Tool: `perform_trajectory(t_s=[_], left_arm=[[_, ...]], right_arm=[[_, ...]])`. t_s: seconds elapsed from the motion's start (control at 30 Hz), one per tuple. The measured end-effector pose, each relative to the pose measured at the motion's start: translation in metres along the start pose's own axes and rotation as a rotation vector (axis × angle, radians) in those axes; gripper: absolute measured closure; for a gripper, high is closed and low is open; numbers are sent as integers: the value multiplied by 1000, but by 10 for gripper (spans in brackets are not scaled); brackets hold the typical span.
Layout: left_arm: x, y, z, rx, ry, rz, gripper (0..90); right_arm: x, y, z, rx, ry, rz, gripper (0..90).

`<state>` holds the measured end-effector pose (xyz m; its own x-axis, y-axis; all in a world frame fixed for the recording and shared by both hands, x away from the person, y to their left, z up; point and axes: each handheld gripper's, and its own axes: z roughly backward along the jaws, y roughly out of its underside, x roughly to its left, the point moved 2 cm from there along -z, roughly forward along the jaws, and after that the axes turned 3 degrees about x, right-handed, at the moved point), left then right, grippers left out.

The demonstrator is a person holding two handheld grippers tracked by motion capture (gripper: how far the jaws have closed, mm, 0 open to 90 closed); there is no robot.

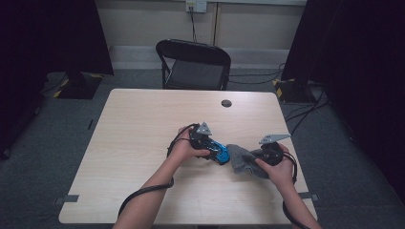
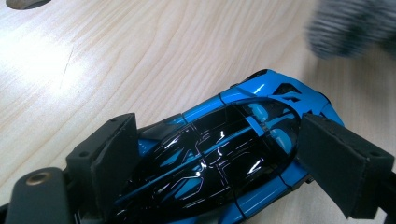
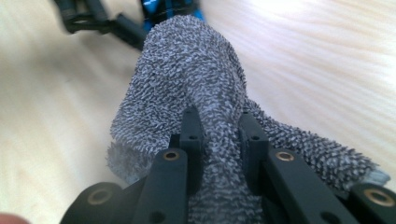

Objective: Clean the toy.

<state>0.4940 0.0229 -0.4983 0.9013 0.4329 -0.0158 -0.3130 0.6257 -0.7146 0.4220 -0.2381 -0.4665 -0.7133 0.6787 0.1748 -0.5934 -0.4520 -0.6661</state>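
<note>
The left claw [image 1: 216, 151] grips the toy car [image 1: 220, 153] across its width; the right claw [image 1: 255, 159], pinching the cloth [image 1: 241, 160], sits just beside the car's nose.

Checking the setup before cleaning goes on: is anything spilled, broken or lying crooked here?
Nothing stands out. The blue toy car sits upright on the table between the left gripper fingers, its body unbroken. The right gripper pinches a bunched grey cloth. No spills.

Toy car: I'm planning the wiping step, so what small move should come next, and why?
Probably bring the grey cloth, pinched in the right gripper, onto the blue toy car. The left gripper grips the car's sides on the table, and the cloth sits just beside it, apparently not yet touching.
</note>
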Motion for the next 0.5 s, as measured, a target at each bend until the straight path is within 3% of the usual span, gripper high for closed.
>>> perform_trajectory(t_s=[0.27,0.5], left_arm=[[0,-1,0,5,0,0,130],[-1,-1,0,4,-1,1,130]], right_arm=[[30,12,3,15,-74,69,760],[49,25,-13,52,-126,105,759]])
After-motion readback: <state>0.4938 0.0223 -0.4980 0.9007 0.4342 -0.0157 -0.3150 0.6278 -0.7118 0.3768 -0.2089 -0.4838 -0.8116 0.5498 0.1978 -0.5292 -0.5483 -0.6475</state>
